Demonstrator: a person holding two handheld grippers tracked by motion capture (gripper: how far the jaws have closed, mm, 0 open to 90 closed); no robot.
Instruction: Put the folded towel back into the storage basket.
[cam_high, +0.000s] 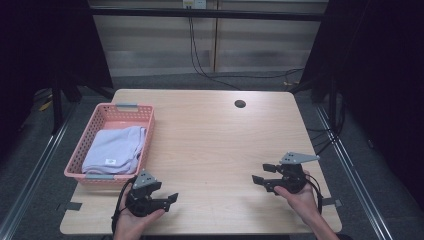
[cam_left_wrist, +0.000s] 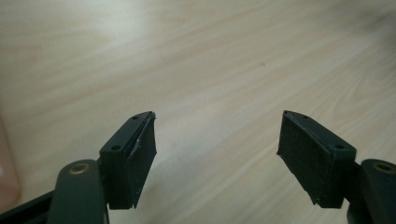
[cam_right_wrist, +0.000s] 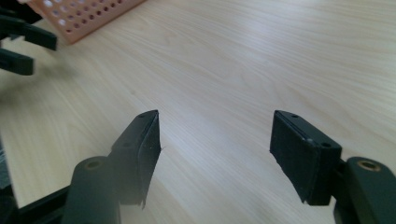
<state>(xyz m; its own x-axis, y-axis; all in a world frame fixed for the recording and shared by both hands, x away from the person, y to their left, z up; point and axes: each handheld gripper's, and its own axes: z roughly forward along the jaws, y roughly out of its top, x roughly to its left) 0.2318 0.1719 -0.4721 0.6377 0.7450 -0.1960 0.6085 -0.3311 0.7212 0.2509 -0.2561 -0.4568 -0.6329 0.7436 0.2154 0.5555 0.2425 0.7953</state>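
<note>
While the towel (cam_high: 116, 150) lies folded in the basket (cam_high: 102, 114) far left | we hold left gripper (cam_high: 172, 199) and right gripper (cam_high: 259, 173) released over bare bench (cam_high: 215, 145) | stowing looks done

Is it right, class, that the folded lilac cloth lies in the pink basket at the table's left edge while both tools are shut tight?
Not quite. The lilac cloth does lie in the pink basket, but the left tool and right tool are open, gripping nothing; both gripper views show bare table between the jaws.
</note>
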